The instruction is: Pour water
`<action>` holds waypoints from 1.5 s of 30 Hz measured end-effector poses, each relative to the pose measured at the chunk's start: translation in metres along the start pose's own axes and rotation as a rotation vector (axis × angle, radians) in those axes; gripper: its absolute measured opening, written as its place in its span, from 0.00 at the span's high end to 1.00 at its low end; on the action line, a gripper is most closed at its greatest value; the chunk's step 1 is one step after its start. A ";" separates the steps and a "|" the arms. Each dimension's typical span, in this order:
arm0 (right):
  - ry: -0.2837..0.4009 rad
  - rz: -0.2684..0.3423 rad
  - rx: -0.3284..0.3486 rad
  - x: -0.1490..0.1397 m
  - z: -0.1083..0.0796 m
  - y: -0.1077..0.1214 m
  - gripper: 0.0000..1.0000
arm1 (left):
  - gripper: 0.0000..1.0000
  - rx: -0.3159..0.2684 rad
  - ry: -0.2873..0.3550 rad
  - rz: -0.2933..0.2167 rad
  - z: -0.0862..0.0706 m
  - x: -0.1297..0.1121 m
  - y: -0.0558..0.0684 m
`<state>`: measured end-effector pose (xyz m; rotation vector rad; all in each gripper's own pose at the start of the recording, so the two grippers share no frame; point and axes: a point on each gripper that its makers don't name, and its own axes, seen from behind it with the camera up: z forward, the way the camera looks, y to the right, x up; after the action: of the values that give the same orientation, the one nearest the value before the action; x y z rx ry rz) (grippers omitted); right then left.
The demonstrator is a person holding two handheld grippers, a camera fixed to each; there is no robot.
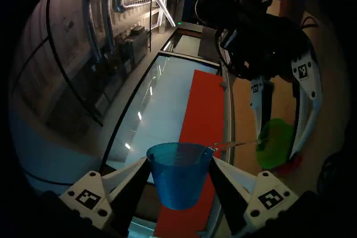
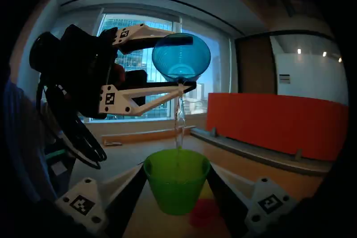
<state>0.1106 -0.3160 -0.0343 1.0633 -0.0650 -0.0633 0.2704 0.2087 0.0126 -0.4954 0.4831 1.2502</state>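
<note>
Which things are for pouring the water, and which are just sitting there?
For the job:
- blue cup, tipped in the left tool
- water stream
- green cup catching it, held in the right tool

Just sitting there:
- small red thing on the table by the green cup
- red panel
- window

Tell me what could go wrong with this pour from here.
1. The water stream falls a long way from the tilted blue cup and seems to enter the green cup close to its rim; a small drift may spill it on the table.
2. The green cup's water level is hard to see, so it may overflow.
</note>
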 end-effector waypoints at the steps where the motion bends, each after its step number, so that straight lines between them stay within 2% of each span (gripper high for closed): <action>1: 0.001 0.000 0.000 0.000 0.000 0.000 0.08 | 0.14 -0.001 0.001 0.006 0.000 0.000 0.000; 27: 0.013 -0.001 -0.004 0.006 -0.001 0.002 0.09 | 0.14 0.005 0.006 0.203 0.005 0.007 0.001; 36: 0.014 0.000 -0.009 0.005 -0.001 0.004 0.08 | 0.14 0.008 0.014 0.254 0.005 0.013 0.003; 45: 0.017 -0.001 -0.010 0.007 -0.001 0.004 0.08 | 0.14 0.018 0.020 0.277 0.000 0.017 0.014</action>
<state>0.1174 -0.3139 -0.0315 1.0540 -0.0490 -0.0560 0.2613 0.2253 0.0008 -0.4366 0.5938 1.5054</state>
